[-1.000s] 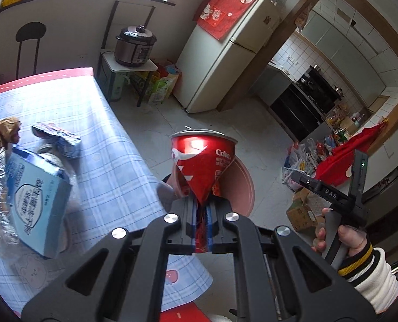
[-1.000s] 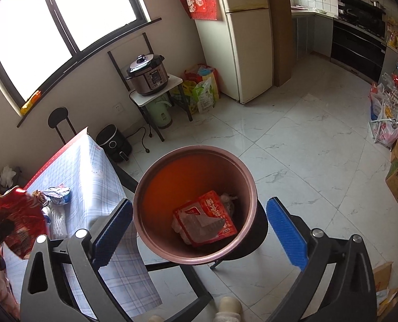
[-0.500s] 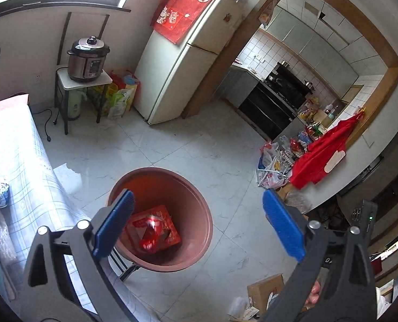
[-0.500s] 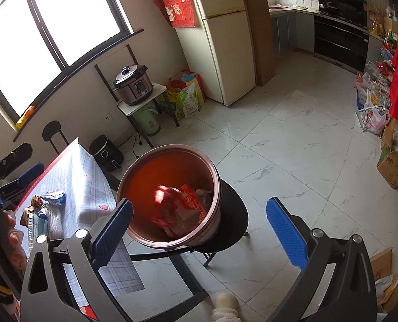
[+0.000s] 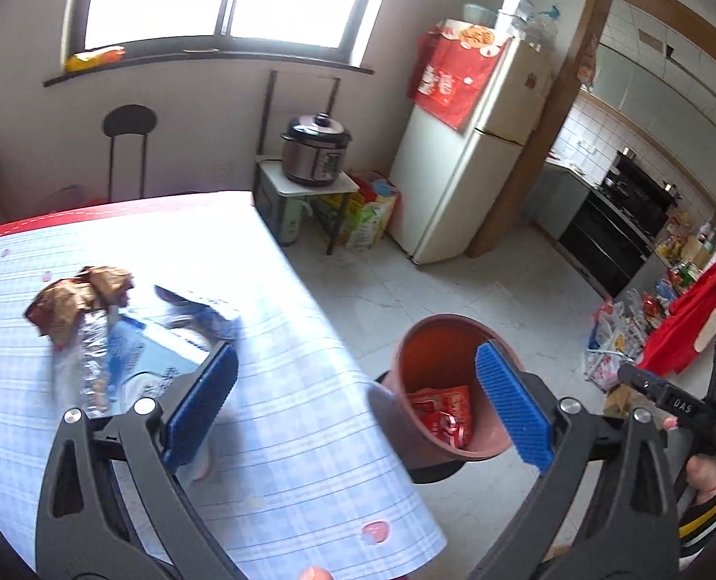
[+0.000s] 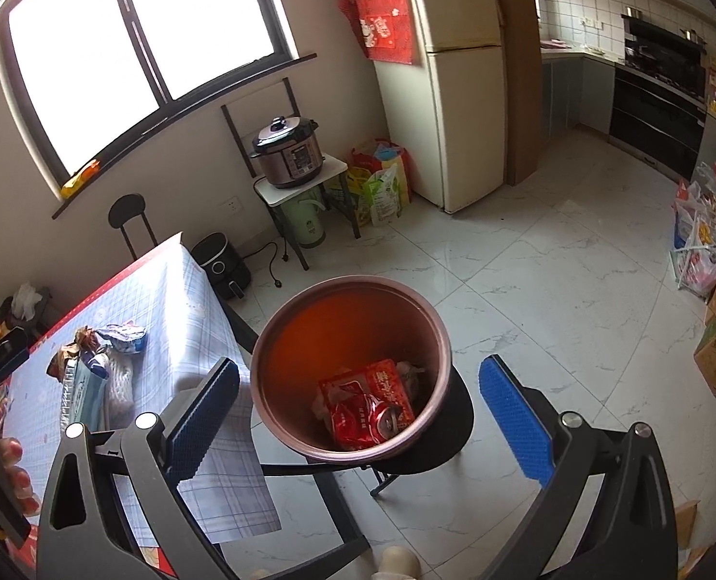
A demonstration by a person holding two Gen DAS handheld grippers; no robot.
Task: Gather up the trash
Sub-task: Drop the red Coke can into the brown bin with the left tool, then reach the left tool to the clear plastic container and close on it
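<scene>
- The tabletop (image 5: 271,435), spread with a blue checked cloth, fills the left wrist view, where a second ago only part of it showed; it still carries a heap of trash.
- The round brown bin (image 6: 353,367) stands on a dark stool just beside the tabletop's edge; in the left wrist view it has slid from under the camera toward the right.
- The left hand-held gripper (image 5: 358,411) is spread as wide as it goes, with nothing between its blue pads (image 5: 201,406). A second ago it was clenched on the crushed red Coke can (image 6: 379,418), which now lies inside the bin on top of a red snack packet (image 6: 358,386).
- The right hand-held gripper (image 6: 358,415) hangs over the bin, likewise released and empty, its blue pads (image 6: 515,418) framing the rim much as before, the bin now a little farther off.
- On the tabletop lie a pale blue box (image 5: 150,362), a foil-lined wrapper (image 5: 90,362), a crumpled brown wrapper (image 5: 78,297) and a crumpled blue-and-white packet (image 5: 203,314), the last blurred.
- A striped cuff (image 5: 706,517) and fingers around the other tool's handle show at the lower right edge of the left wrist view.
</scene>
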